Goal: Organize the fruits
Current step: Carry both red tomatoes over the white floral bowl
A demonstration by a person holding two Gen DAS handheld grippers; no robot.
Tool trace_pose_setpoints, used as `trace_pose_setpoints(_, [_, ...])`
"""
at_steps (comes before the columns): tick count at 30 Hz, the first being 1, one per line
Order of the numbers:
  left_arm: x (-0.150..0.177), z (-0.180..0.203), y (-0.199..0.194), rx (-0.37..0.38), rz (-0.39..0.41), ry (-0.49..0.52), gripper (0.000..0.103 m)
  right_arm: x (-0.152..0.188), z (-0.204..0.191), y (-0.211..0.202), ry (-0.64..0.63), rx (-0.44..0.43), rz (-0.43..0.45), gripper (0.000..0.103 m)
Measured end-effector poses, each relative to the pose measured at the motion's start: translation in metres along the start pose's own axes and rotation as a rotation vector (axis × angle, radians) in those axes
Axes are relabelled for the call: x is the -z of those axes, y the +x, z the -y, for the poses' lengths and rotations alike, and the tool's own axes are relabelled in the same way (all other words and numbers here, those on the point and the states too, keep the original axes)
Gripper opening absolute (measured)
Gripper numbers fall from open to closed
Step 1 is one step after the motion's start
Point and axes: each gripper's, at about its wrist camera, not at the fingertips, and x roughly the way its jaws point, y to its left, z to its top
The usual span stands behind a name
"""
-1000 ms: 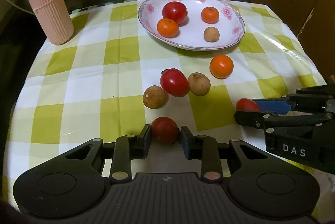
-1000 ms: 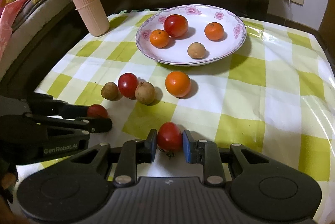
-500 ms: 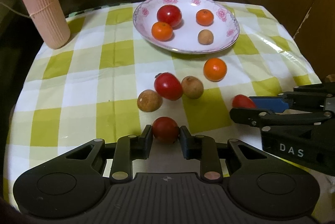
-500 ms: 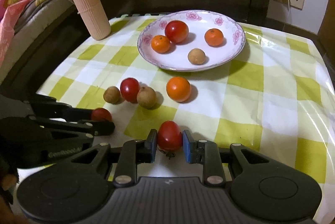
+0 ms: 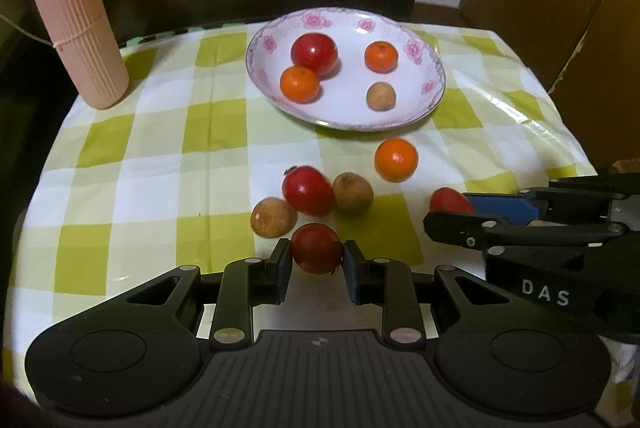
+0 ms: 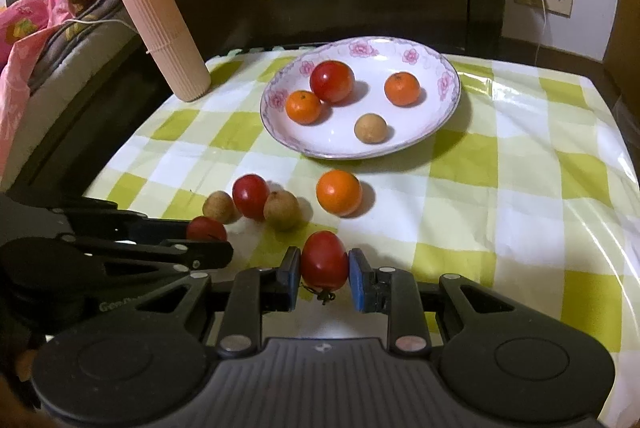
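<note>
Left tool (image 5: pixel 316 264) pinches round, glossy dark-red tomato (image 5: pixel 316 247) just above checked tabletop (image 5: pixel 160 156), near front edge. Right tool (image 6: pixel 324 278) pinches second tomato (image 6: pixel 324 260), egg-shaped, long axis upright, dried stem pointing down. Flowered plate (image 6: pixel 400 152) further back holds tomato, two oranges, brown fruit. Loose between plate and tools: orange (image 6: pixel 339 192), red tomato (image 6: pixel 251 196), two brown fruits. Pink ribbed cylinder (image 6: pixel 166 36) stands at far left corner.

Ahead of left tongs (image 5: pixel 316 264): loose fruit cluster (image 5: pixel 310 194) blocks.
Ahead of right tongs (image 6: pixel 324 274): lone orange (image 6: pixel 339 192), then plate (image 6: pixel 448 108).
Right of it: open bench (image 6: pixel 520 196).
</note>
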Motion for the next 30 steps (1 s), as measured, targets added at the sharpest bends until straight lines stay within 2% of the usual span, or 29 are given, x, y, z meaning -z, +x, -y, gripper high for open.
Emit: trace_pose_setpoints(30, [-0.024,0.005,-0.006,0.024,0.074,-0.031,0.034,-0.018,0.006,-0.013,0.047,-0.005,0.075,0.025])
